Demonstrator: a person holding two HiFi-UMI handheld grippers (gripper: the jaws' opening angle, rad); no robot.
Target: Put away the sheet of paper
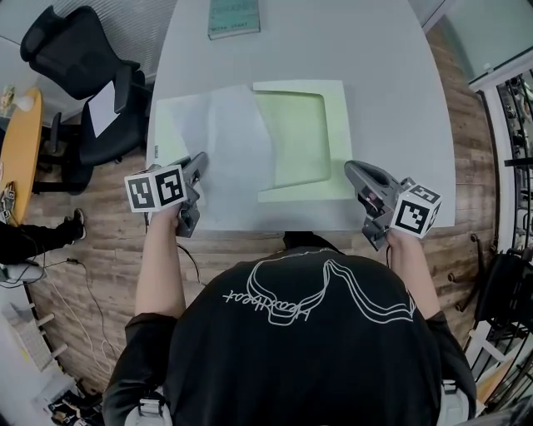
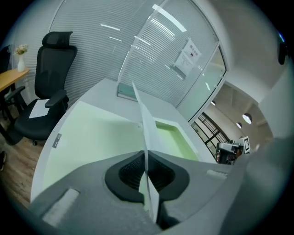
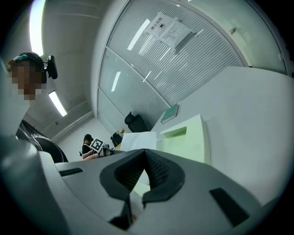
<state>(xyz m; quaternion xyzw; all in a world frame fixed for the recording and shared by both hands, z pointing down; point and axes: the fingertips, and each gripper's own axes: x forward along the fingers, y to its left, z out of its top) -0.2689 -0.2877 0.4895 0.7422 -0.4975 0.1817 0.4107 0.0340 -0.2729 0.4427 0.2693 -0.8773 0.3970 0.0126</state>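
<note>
Left gripper view: the left hand-held gripper [image 2: 146, 155] pinches the sheet of paper [image 2: 148, 126] over the green folder [image 2: 172, 137]. The right hand-held gripper [image 3: 144, 151] is pressed together, just beside that folder.

The worktop [image 1: 400, 108] is carrying a pale green folder [image 1: 304, 137] by its near edge and a teal book [image 1: 233, 18] at its far edge

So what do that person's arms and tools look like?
Left gripper and right gripper: grey, beaked, with black ribbed pads, each bearing a white cube of black square markers. Short sleeves on a black shirt with white line print.
</note>
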